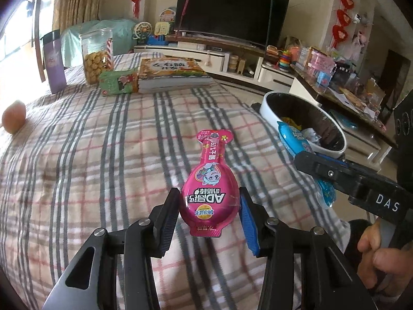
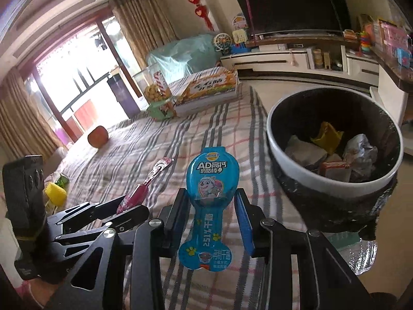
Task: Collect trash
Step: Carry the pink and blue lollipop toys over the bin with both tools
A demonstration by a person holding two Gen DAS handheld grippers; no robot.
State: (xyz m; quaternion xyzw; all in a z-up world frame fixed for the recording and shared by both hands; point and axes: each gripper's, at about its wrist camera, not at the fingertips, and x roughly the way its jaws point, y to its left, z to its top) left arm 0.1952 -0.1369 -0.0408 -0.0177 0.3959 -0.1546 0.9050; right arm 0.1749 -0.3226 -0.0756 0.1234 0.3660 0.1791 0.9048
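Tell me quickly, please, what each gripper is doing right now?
Left gripper: closed on the pink wrapper.
Right gripper: closed on the blue wrapper.

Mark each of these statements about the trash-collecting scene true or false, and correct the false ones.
1. The left gripper grips a pink wrapper. True.
2. The right gripper holds nothing. False: its fingers grip a blue wrapper.
3. The trash bin is empty. False: crumpled paper and a yellow scrap already lie inside.
4. A round orange fruit lies on the plaid cloth. True.
5. The clear jar near the book holds round yellow snacks. True.
6. The television is showing a programme. False: its screen is dark.
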